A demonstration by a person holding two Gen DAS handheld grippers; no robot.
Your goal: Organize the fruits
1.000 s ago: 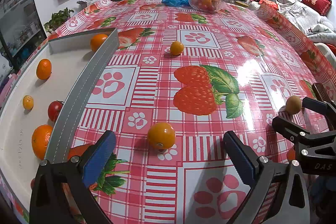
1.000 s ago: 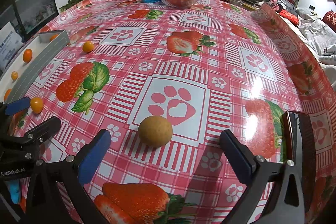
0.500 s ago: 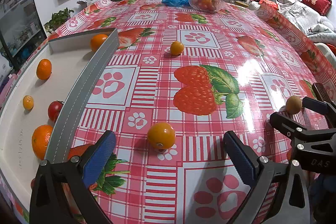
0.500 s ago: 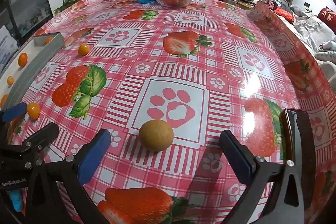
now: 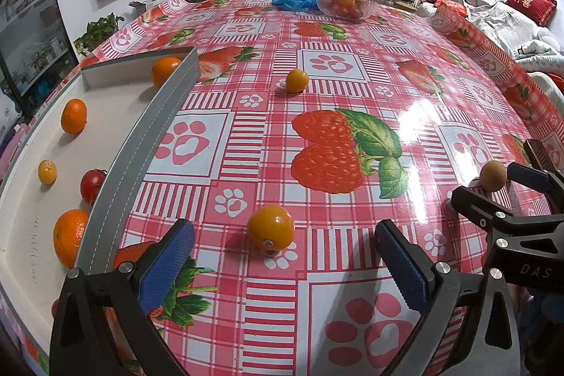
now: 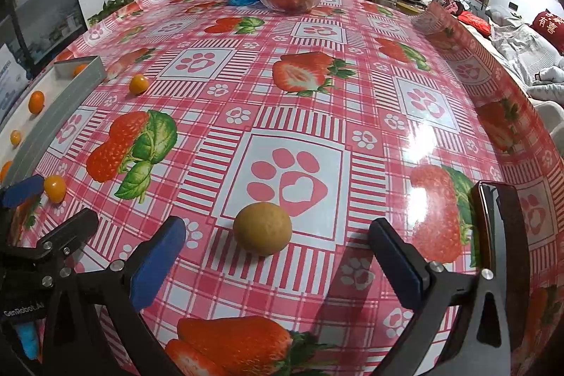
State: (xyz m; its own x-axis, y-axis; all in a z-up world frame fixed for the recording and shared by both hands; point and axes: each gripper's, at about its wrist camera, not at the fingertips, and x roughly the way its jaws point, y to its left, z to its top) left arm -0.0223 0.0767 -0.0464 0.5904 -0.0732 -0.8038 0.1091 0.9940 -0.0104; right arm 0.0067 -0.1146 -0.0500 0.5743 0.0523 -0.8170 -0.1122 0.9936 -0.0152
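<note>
While both grippers hovered low over the bench (image 5: 352, 66), each had one loose fruit lined up ahead of it. The left gripper (image 5: 280, 265) had its jaws spread wide and empty, with a yellow-orange tomato (image 5: 270, 227) on the cloth at twelve o'clock, just beyond the blue pads. The right gripper (image 6: 276, 265) was likewise wide open and empty, facing a brown round fruit (image 6: 262, 228) at twelve o'clock. A third small orange fruit (image 5: 296, 80) lay farther off. The grey tray (image 5: 141, 161) at nine o'clock already held several oranges and a red tomato (image 5: 92, 185). Both targets were smooth and round on glossy oilcloth, so I judged a pad arriving off-centre could nudge either fruit rolling, perhaps towards the bench edge, and hard closing might bruise the soft tomato.
</note>
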